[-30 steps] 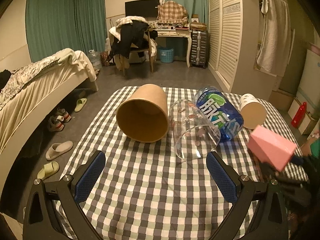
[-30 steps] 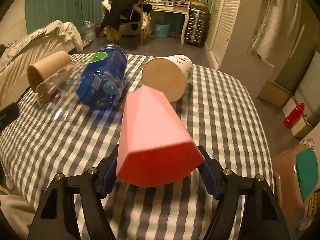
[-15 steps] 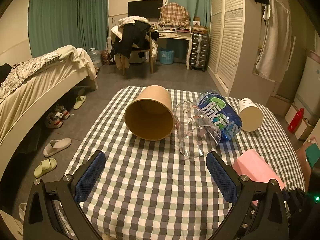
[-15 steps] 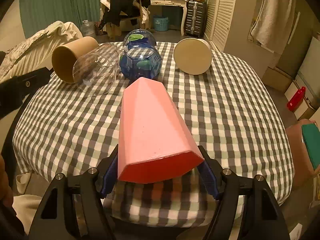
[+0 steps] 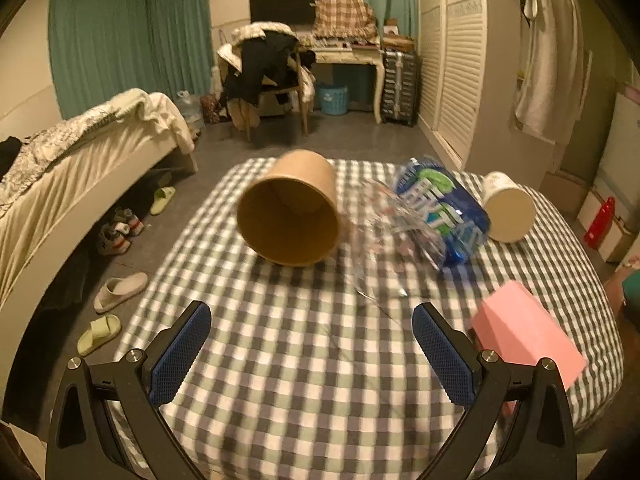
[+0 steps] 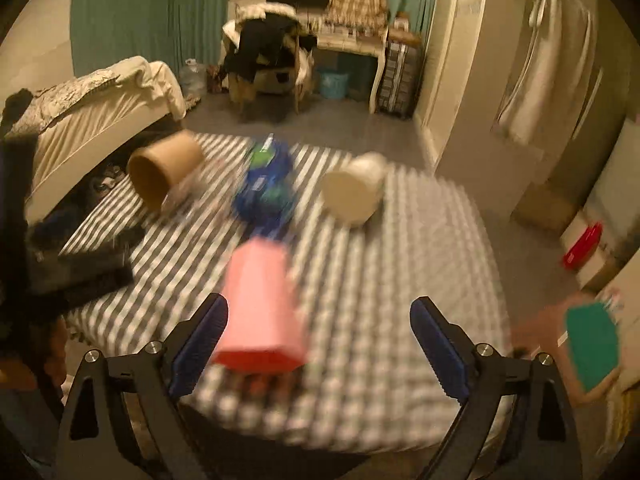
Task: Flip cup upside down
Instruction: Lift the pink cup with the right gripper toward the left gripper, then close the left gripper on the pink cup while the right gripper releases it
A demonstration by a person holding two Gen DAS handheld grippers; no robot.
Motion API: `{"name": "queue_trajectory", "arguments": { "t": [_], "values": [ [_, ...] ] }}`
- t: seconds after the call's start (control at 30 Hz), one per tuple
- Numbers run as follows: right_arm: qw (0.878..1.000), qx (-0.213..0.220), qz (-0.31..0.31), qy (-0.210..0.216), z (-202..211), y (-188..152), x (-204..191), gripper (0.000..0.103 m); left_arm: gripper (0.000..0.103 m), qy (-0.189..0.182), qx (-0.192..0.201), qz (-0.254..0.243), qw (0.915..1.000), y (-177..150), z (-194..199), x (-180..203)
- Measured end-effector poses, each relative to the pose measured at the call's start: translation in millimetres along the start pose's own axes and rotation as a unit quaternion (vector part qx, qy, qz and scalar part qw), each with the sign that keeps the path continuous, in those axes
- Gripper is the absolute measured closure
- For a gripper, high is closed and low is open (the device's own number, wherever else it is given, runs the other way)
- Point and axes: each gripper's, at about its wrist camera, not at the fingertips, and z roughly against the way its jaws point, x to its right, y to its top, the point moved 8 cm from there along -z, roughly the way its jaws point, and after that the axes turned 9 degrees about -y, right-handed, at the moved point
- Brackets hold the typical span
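A pink faceted cup [image 6: 258, 312] lies on its side near the front edge of the checked table [image 6: 380, 280], free of my right gripper [image 6: 318, 344], which is open with the cup beside its left finger. The cup also shows in the left wrist view [image 5: 524, 332] at the right. My left gripper [image 5: 310, 344] is open and empty over the table's front. A brown paper cup [image 5: 290, 210], a clear glass cup [image 5: 392, 236] and a white paper cup [image 5: 506, 212] lie on their sides further back.
A blue plastic bottle [image 5: 440, 204] lies between the glass cup and the white cup. A bed [image 5: 72, 168] stands left with slippers [image 5: 120, 286] on the floor. A chair [image 5: 268, 80] and desk stand behind the table; a red bottle [image 5: 598, 222] is at the right.
My right gripper has opened and let go of the pink cup, which now lies on the table. The right gripper has pulled back and up; its view is blurred. The left gripper stays open.
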Motion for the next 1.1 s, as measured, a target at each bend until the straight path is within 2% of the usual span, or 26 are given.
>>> {"name": "queue_trajectory", "arguments": {
  "t": [0.07,0.17,0.23,0.3,0.4,0.5,0.63,0.73,0.8,0.93,1.0,1.03,1.1],
  "values": [
    [1.0,0.02,0.0,-0.013,3.1,15.8,20.7,0.007,0.0,-0.008,-0.008,0.002,0.9999,0.5,-1.4,10.0],
    [0.999,0.019,-0.027,-0.026,-7.3,24.4,51.8,0.006,0.0,-0.026,-0.02,0.012,0.9994,4.2,-0.6,31.7],
    [0.997,0.003,-0.071,-0.007,-19.6,16.4,67.2,0.006,0.0,-0.039,-0.031,0.014,0.9986,8.2,-2.5,51.0],
    [0.994,-0.013,-0.103,0.027,-33.5,6.7,75.6,0.006,0.0,-0.027,-0.048,0.003,0.9985,12.0,-8.2,68.0],
    [0.99,-0.04,-0.129,0.028,-54.1,-5.6,93.0,0.006,0.0,-0.017,-0.071,0.0,0.9973,14.4,-19.1,85.7],
    [0.986,-0.043,-0.155,0.042,-63.9,-13.7,108.4,0.006,0.0,-0.04,-0.107,0.006,0.9935,16.2,-34.2,104.4],
    [0.982,-0.056,-0.178,0.026,-77.1,-22.3,124.3,0.006,0.001,-0.045,-0.146,-0.011,0.9882,14.7,-53.1,124.5],
    [0.978,-0.054,-0.197,0.047,-78.7,-24.0,129.1,0.006,0.001,-0.048,-0.176,-0.011,0.9832,9.8,-66.7,126.3],
    [0.977,-0.054,-0.2,0.046,-77.9,-24.6,129.6,0.006,0.002,-0.053,-0.193,0.001,0.9799,6.0,-73.3,124.2],
    [0.977,-0.051,-0.202,0.049,-76.5,-24.3,129.7,0.006,0.022,-0.055,-0.221,-0.007,0.9738,-2.9,-84.4,126.1],
    [0.977,-0.049,-0.204,0.047,-74.8,-23.2,130.2,0.006,0.027,-0.068,-0.239,-0.012,0.9687,-8.2,-92.9,132.7],
    [0.977,-0.048,-0.205,0.044,-73.8,-23.0,130.9,0.006,0.036,-0.075,-0.244,-0.01,0.9669,-10.1,-95.9,134.9],
    [0.977,-0.045,-0.206,0.043,-71.7,-22.3,131.4,0.006,0.041,-0.077,-0.247,-0.014,0.9657,-9.5,-100.0,140.0]
  ]
}}
